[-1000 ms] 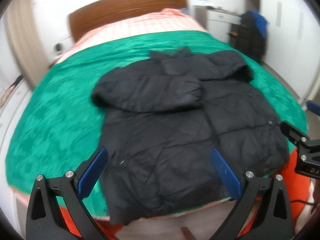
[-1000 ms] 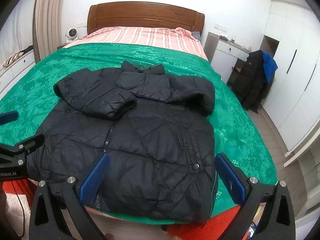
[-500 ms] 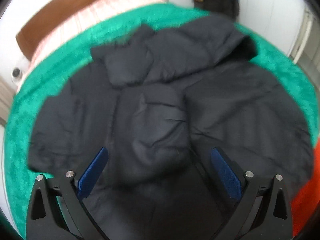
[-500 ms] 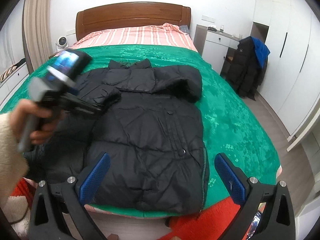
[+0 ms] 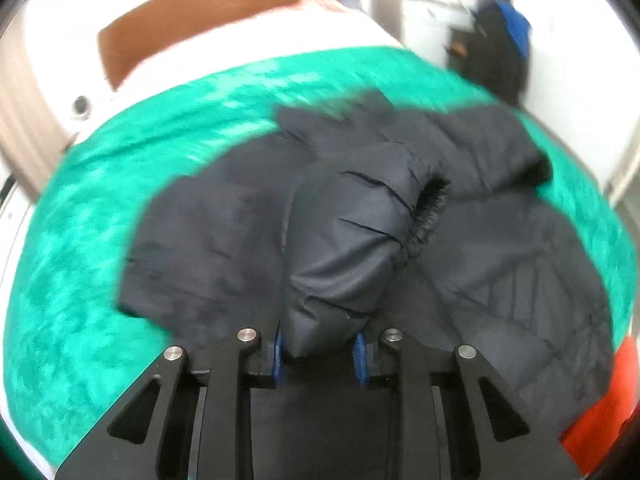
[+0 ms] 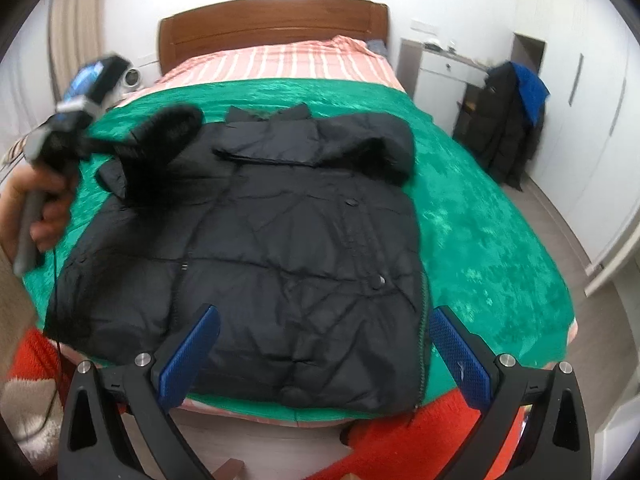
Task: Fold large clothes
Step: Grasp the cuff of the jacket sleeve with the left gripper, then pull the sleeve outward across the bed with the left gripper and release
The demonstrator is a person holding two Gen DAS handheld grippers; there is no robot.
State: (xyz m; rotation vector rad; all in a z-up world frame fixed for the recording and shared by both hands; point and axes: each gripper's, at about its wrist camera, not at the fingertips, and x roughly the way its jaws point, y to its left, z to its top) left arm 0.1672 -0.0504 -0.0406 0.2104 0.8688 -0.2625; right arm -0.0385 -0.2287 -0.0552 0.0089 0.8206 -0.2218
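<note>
The black puffer jacket [image 6: 256, 248] lies flat, front up, on the green bedspread [image 6: 480, 220]; it looks soft, bulky, light and slick, so a bunched sleeve gives the surest hold. The left gripper [image 5: 320, 350] has just closed, pinching the sleeve [image 5: 352, 240] by its cuff end. The right gripper [image 6: 320, 352] hangs spread, empty, over the hem. Nothing blocks the fold; 1 dark coat [image 6: 508, 136] hangs well apart.

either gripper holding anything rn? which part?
Left gripper has just closed on the black jacket's sleeve, pinching it near the cuff end and lifting it off the jacket body. Right gripper is open above the hem, holding nothing.
</note>
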